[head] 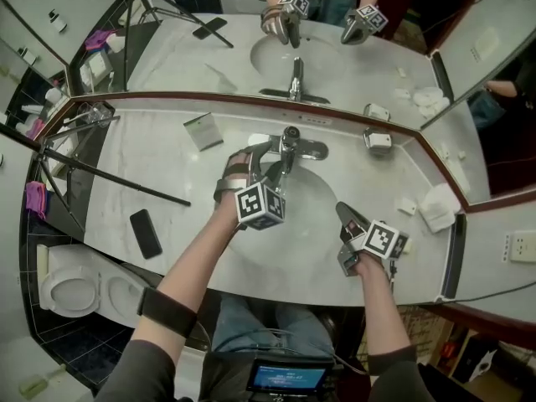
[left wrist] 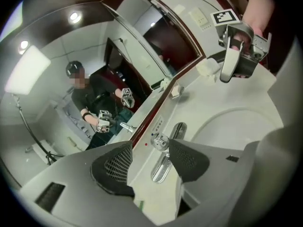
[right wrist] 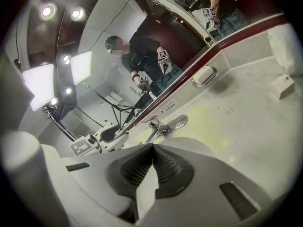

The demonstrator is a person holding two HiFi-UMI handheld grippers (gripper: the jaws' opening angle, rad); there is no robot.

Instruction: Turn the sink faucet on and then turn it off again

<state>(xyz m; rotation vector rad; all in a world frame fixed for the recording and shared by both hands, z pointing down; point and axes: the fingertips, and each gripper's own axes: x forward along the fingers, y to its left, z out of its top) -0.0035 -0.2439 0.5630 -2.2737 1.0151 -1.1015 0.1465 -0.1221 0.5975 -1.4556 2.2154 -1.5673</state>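
It was a bathroom. A pale marble counter (head: pixel 184 191) held a sunken basin (head: pixel 314 224) with a chrome faucet (head: pixel 291 147) at its back edge. A wide mirror (head: pixel 209 57), edged in dark red, ran along the wall behind. A white toilet (head: pixel 71 290) stood to the left, below the counter, on dark floor tiles (head: pixel 92 354). A soap dish (head: pixel 378 141) and a folded towel (head: pixel 439 206) lay on the counter. A tripod (head: pixel 117 177) leaned across its left end.

left gripper (head: pixel 266 159) beside faucet (head: pixel 292 146) | right gripper (head: pixel 344 213) over sink (head: pixel 308 229) right rim | black phone (head: pixel 146 233) on counter (head: pixel 159 170), left
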